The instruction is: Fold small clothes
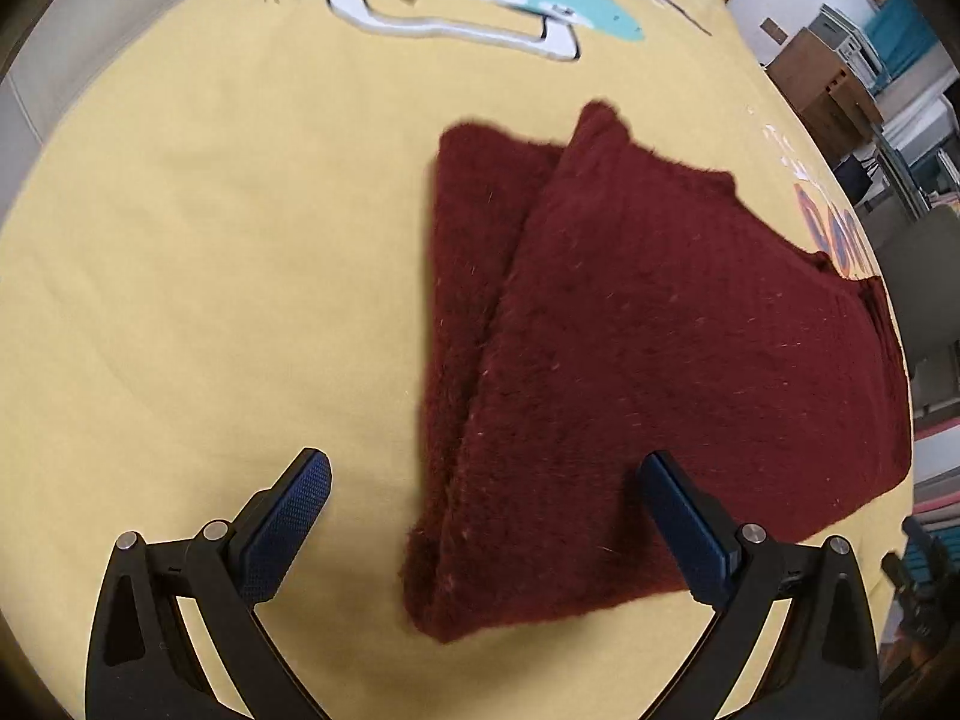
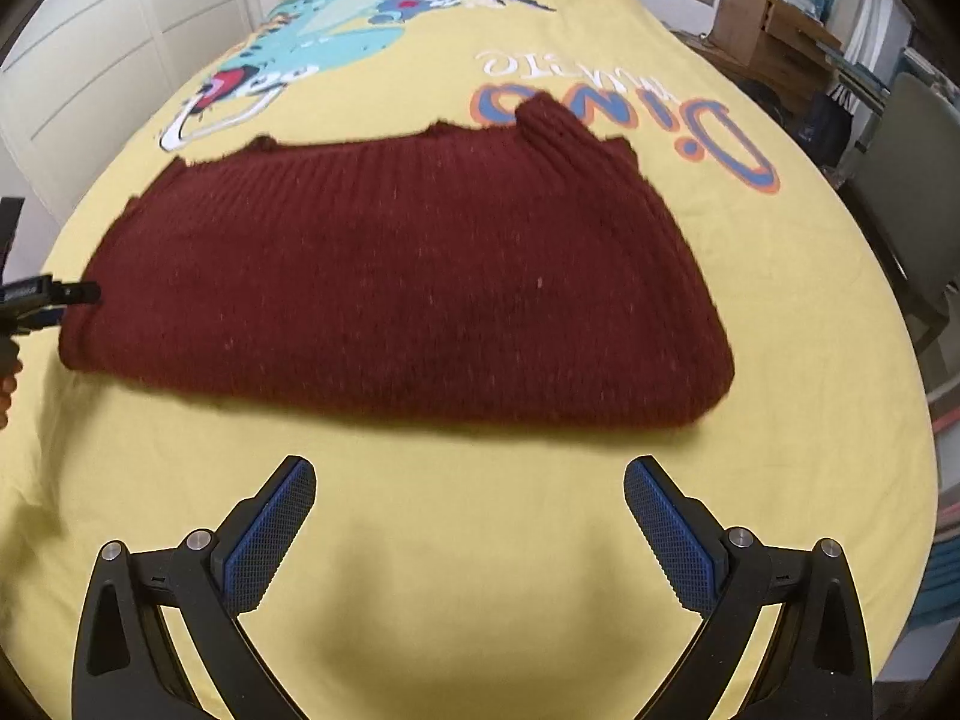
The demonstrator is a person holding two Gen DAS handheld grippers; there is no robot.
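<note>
— How are the tongs standing?
— The left gripper (image 1: 486, 483) and right gripper (image 2: 470, 489) are both gaping wide, holding nothing.
— And beyond?
— The folded dark-red knitted sweater (image 2: 396, 288) is lying mid-bed; bare yellow printed bedsheet (image 2: 480, 540) is surrounding its edges.

The yellow printed bedsheet (image 2: 420, 540) carries, upside down in the right wrist view, the large blue-and-orange outlined word "Dino" (image 2: 630, 120) at far right beyond the knitwear, with a smaller white line (image 2: 528, 63) farther off that is not legible.
</note>
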